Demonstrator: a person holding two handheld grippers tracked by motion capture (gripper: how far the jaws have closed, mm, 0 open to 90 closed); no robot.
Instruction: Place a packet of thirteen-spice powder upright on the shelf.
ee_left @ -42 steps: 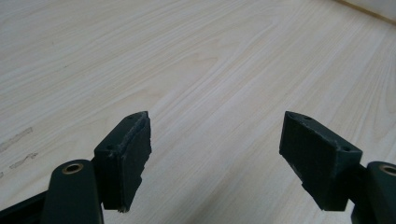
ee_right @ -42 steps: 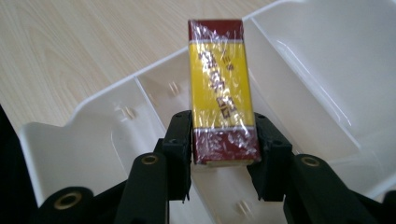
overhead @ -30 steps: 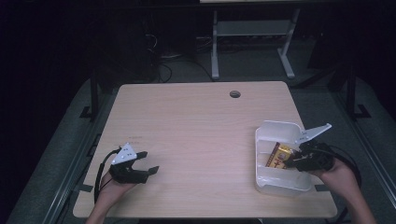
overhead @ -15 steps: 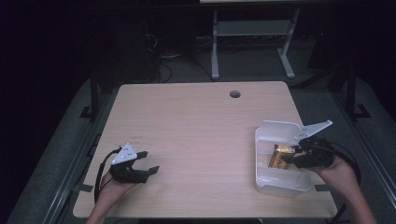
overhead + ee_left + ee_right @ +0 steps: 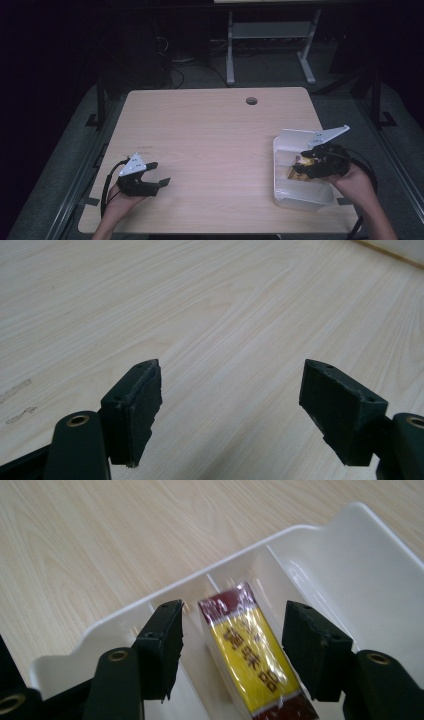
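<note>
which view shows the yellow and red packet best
The right gripper view: the packet lies close up in the white tray, wrapper and print plain, between the open right gripper. The high view shows it small and half hidden.

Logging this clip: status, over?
Right claw just opened, yellow packet loose between jaws, lying in white tray. Left claw open, idle. Nothing in the way.

Packet (image 5: 252,655) lies in tray's (image 5: 350,555) middle compartment.

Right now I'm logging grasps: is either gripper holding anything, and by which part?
Nothing is held. The right gripper has just opened, jaws clear of the yellow packet in the white tray. The left gripper is open.
</note>
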